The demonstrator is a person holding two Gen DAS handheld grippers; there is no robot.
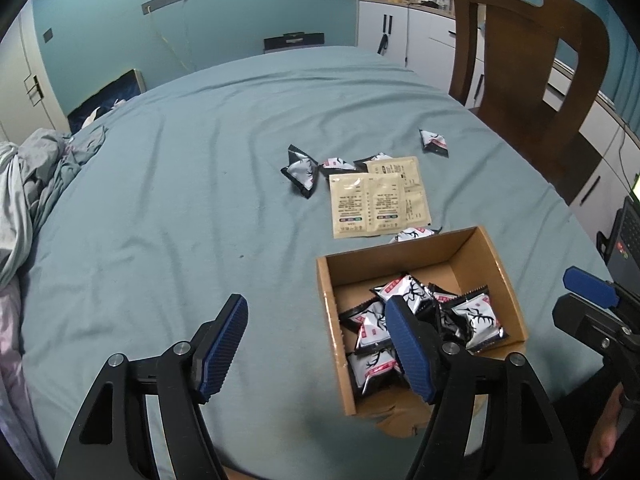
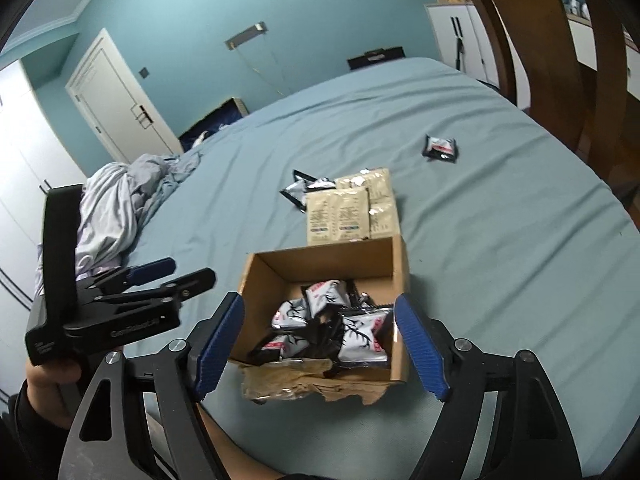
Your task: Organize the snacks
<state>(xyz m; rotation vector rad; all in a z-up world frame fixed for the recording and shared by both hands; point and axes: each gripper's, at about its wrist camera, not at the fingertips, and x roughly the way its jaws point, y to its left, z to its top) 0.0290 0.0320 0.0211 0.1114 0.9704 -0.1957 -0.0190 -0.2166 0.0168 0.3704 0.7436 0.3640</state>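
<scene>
An open cardboard box [image 1: 500, 276] [image 2: 400, 264] sits on the blue bedsheet and holds several black-and-white snack packets [image 1: 478, 318] [image 2: 360, 336]. Beyond it lie beige sachets [image 1: 372, 204] [image 2: 348, 208], a few more packets [image 1: 302, 170] [image 2: 296, 190] and one lone packet [image 1: 434, 144] [image 2: 440, 146] far right. My left gripper [image 1: 316, 344] is open and empty, just left of the box, its right finger over the box's near-left corner. My right gripper [image 2: 320, 352] is open and empty, hovering over the box's near side.
A wooden chair [image 1: 532, 68] stands at the bed's right edge. Crumpled bedding [image 1: 36, 184] [image 2: 120, 200] lies at the left. The box's torn front flap [image 2: 312, 380] hangs toward me. A device with a screen [image 1: 626, 236] sits at the far right.
</scene>
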